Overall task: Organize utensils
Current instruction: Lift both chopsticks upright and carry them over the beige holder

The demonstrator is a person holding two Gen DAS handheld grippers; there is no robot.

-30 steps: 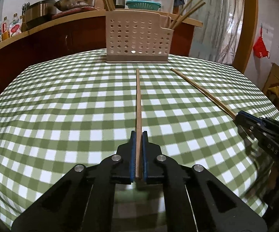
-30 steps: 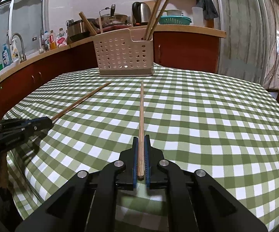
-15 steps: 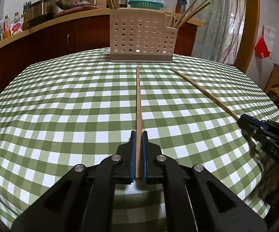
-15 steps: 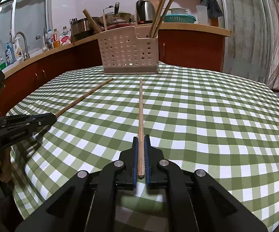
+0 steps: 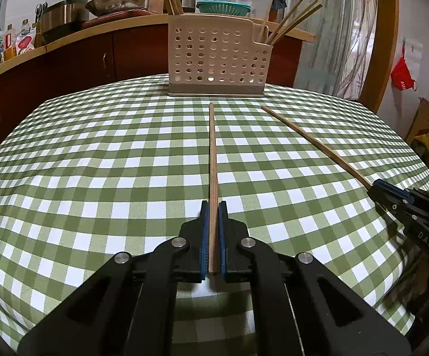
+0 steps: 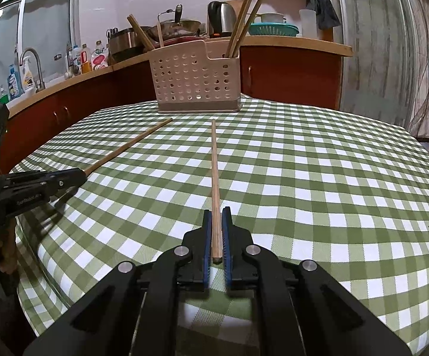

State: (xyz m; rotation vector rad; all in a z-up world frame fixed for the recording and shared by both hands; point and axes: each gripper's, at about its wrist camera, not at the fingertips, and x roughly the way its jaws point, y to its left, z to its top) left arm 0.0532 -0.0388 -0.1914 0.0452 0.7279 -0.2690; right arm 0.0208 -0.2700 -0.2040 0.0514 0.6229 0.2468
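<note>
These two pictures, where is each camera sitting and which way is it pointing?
Left wrist view: sits on the left gripper, looking along its chopstick toward the utensil basket; right gripper shows at right.
Right wrist view: sits on the right gripper, facing the same basket; left gripper shows at left.
Shared: basket, checked tablecloth, both chopsticks.

A long, thin brown wooden chopstick (image 5: 213, 160) is clamped at its near end, its tip pointing toward the far beige perforated plastic utensil holder (image 5: 217, 59). A second matching chopstick (image 6: 214, 178) to its right points the same way. More chopsticks stand upright in the holder's end compartments.
</note>
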